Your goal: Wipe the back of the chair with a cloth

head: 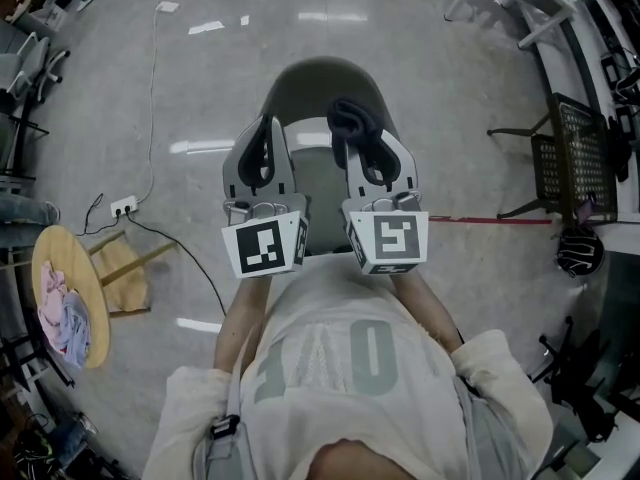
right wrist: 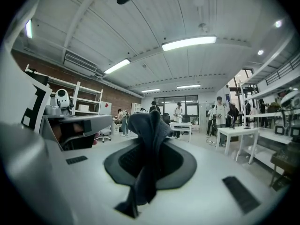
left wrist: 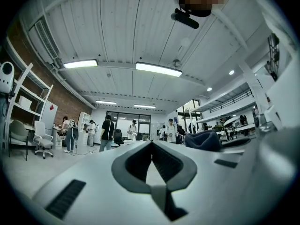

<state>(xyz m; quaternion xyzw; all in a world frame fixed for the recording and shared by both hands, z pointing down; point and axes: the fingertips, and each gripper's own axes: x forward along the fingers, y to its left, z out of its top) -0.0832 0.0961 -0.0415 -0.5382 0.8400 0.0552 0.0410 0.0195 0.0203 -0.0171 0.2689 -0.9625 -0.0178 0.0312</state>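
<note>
**Head view.** Both grippers held up side by side before the chest, aimed forward over a grey chair (head: 325, 83) on the floor. Left gripper (head: 264, 128) bare at the tips. Right gripper (head: 352, 133) topped by a bunched dark cloth (head: 347, 116). Chair directly ahead of and below both tools, centred between them, its rounded shell running away from the person. Backrest hard to tell from seat at this steep angle. Well apart to the left, a round wooden table (head: 65, 243) bearing pink and blue rags (head: 60, 313). Black wire chair (head: 572, 153) far right.

**Left gripper view.** Fingers (left wrist: 133, 161) closed tip to tip, nothing pinched between. Aim level across the room, grey chair out of view. Dark cloth (left wrist: 204, 139) just off to the right.

**Right gripper view.** Fingers clamped on the dark cloth (right wrist: 146, 125), one fold standing past the tips, the rest trailing back toward the camera. Grey chair absent here too, so presumably below the line of aim.

**Judgement.** Wiping not yet begun, no contact between cloth and chair. Right gripper the working one, neither tool clearly nearer the chair. Next move likely a tilt down and forward to press the cloth onto the chair back. Left gripper free to steady.
</note>
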